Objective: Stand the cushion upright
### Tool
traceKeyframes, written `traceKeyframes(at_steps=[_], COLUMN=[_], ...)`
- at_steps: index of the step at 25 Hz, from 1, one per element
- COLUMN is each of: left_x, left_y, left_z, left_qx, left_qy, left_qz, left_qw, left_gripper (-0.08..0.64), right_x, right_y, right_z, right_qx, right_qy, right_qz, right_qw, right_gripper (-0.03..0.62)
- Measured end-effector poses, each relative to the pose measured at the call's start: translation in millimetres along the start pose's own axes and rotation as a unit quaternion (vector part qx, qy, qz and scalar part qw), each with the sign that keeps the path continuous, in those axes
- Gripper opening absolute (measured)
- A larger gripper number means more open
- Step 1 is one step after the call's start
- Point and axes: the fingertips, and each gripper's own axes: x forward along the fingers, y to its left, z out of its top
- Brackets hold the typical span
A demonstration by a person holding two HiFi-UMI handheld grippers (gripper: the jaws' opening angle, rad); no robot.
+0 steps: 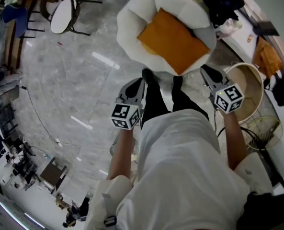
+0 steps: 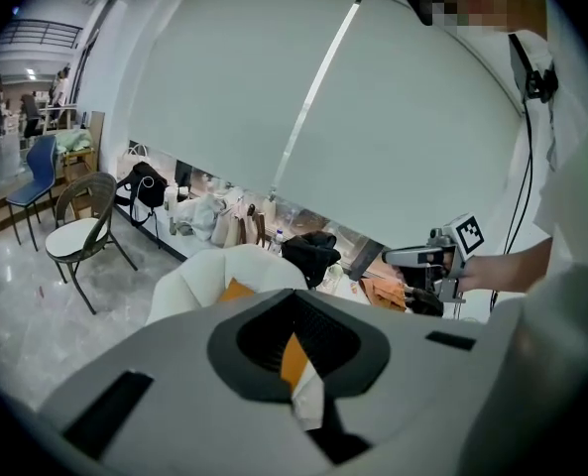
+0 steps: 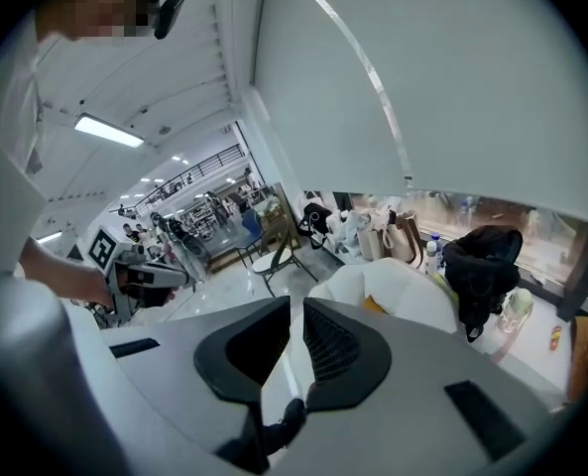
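An orange cushion point(image 1: 173, 40) lies flat, tilted against the back, in a round white armchair point(image 1: 132, 20) in front of me. My left gripper point(image 1: 134, 87) hovers short of the chair's near edge, shut with nothing in it. My right gripper point(image 1: 207, 72) is level with it at the chair's right side, also shut and empty. In the left gripper view the shut jaws point(image 2: 298, 360) point at the chair point(image 2: 199, 271), and a corner of the cushion point(image 2: 236, 290) shows. In the right gripper view the jaws point(image 3: 292, 350) point at the chair point(image 3: 408, 296).
The person's black-trousered legs point(image 1: 156, 99) stand between the grippers. A round tan basket point(image 1: 256, 80) and a wire fan guard point(image 1: 264, 128) sit at the right. A black bag point(image 1: 221, 4) rests behind the armchair. A white-seated chair point(image 1: 62, 13) stands far left.
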Motion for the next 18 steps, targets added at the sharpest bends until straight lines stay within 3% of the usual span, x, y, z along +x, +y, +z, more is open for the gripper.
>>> traceKeyframes(at_steps=[6, 11, 18], left_x=[46.8, 86.5, 151.2], left_y=[32.4, 73.5, 120.6], left_z=[-16.3, -37.9, -74.5], left_qx=[0.013, 0.008, 0.007], left_qy=[0.024, 0.050, 0.068], left_qz=[-0.021, -0.020, -0.015], left_qw=[0.9994, 0.9985, 0.9975], left_gripper=[0.003, 0.005, 0.045], right_x=[42.1, 77.8, 127.3], right_y=[-23.4, -49.4, -97.7], right_z=[-24.8, -47.1, -84.7], right_qx=[0.024, 0.029, 0.031], right_qy=[0.014, 0.034, 0.059], right_qz=[-0.018, -0.026, -0.024], right_qw=[0.999, 0.999, 0.997], right_gripper=[0.046, 0.117, 0.127])
